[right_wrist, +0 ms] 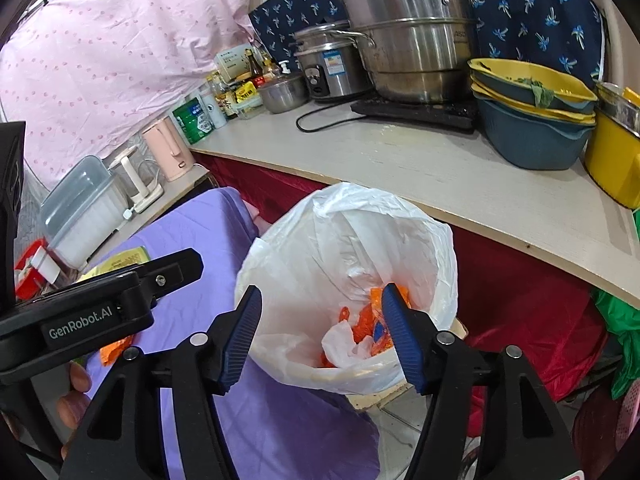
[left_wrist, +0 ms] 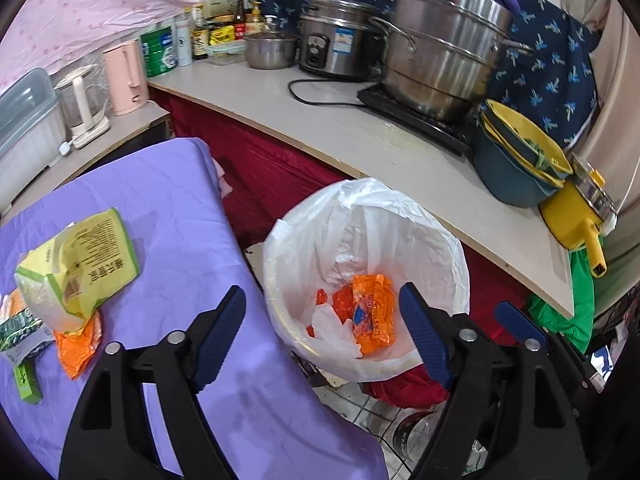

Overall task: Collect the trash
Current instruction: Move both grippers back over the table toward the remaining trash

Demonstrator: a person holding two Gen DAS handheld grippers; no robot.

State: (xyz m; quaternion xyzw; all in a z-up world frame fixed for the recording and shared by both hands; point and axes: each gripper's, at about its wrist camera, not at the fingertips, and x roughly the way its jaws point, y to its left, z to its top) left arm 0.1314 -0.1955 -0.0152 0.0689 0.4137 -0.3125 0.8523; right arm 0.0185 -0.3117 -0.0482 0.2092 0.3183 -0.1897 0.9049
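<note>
Both grippers, left (left_wrist: pixel 322 334) and right (right_wrist: pixel 320 338), have wide, empty fingers; the yellow-green wrapper (left_wrist: pixel 80 264) lies at nine o'clock, nearer the left

1. Both views are bright and evenly lit by soft, diffuse light; colours read clearly.
2. Shadows are faint: a weak one lies on the purple cloth (left_wrist: pixel 160 208) under the near fingers, and a darker band sits beneath the counter (left_wrist: pixel 360 148) edge.
3. Glare streaks the big steel pot (left_wrist: pixel 444 44) and whitens parts of the white bin liner (left_wrist: pixel 360 220).
4. Fisheye distortion bends the counter edge into a curve, and black vignetting fills all 4 corners.
5. Focus is fairly sharp at centre; labels on the far bottles (left_wrist: pixel 224 28) are soft and unreadable.
</note>
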